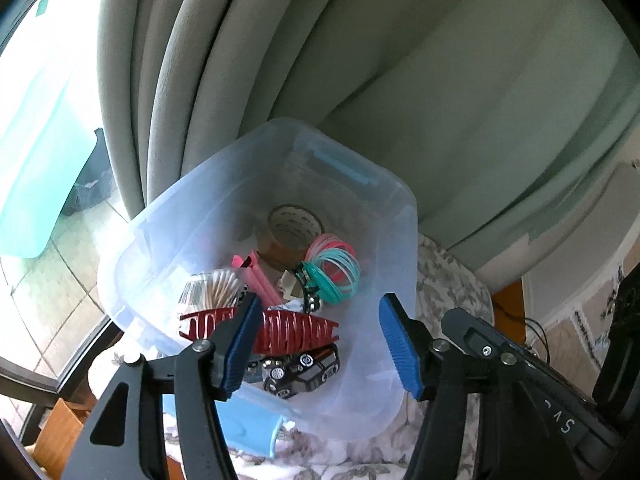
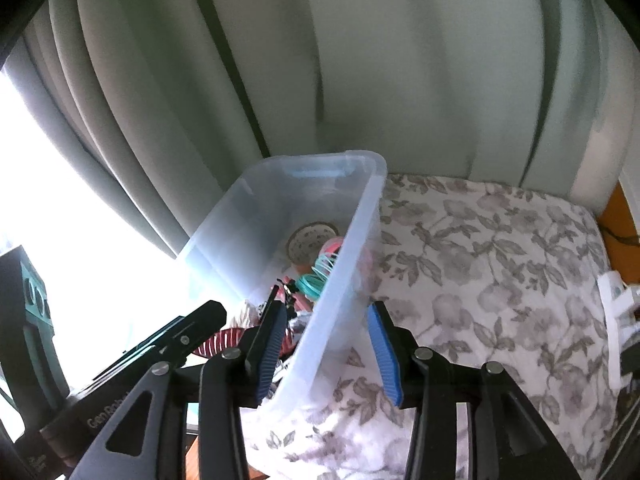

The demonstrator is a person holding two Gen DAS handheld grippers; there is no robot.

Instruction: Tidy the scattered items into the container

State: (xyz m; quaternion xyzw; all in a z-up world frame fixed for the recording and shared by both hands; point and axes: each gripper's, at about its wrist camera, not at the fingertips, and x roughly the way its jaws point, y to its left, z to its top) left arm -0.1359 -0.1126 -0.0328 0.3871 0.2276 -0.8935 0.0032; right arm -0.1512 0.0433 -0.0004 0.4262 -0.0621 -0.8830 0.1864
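A clear plastic bin (image 1: pixel 160 216) stands on a floral sheet in front of a curtain. Inside lie a tape roll (image 1: pixel 294 226), pink and teal bangles (image 1: pixel 334 266), a pink clip (image 1: pixel 260 280), a cup of cotton swabs (image 1: pixel 212 290), a red claw clip (image 1: pixel 296 330) and a black toy car (image 1: pixel 304 372). My left gripper (image 1: pixel 320 346) is open over the bin's near end, its pads pressing on nothing. My right gripper (image 2: pixel 328 350) is open astride the bin's right wall (image 2: pixel 344 280), one finger inside and one outside, without touching it.
Grey-green curtain folds (image 2: pixel 360 60) hang right behind the bin. The floral sheet (image 2: pixel 500 260) spreads to the right. A light blue lid (image 1: pixel 248 420) lies under the bin's near edge. A white object (image 2: pixel 616 320) sits at the far right, a bright window (image 1: pixel 48 140) at the left.
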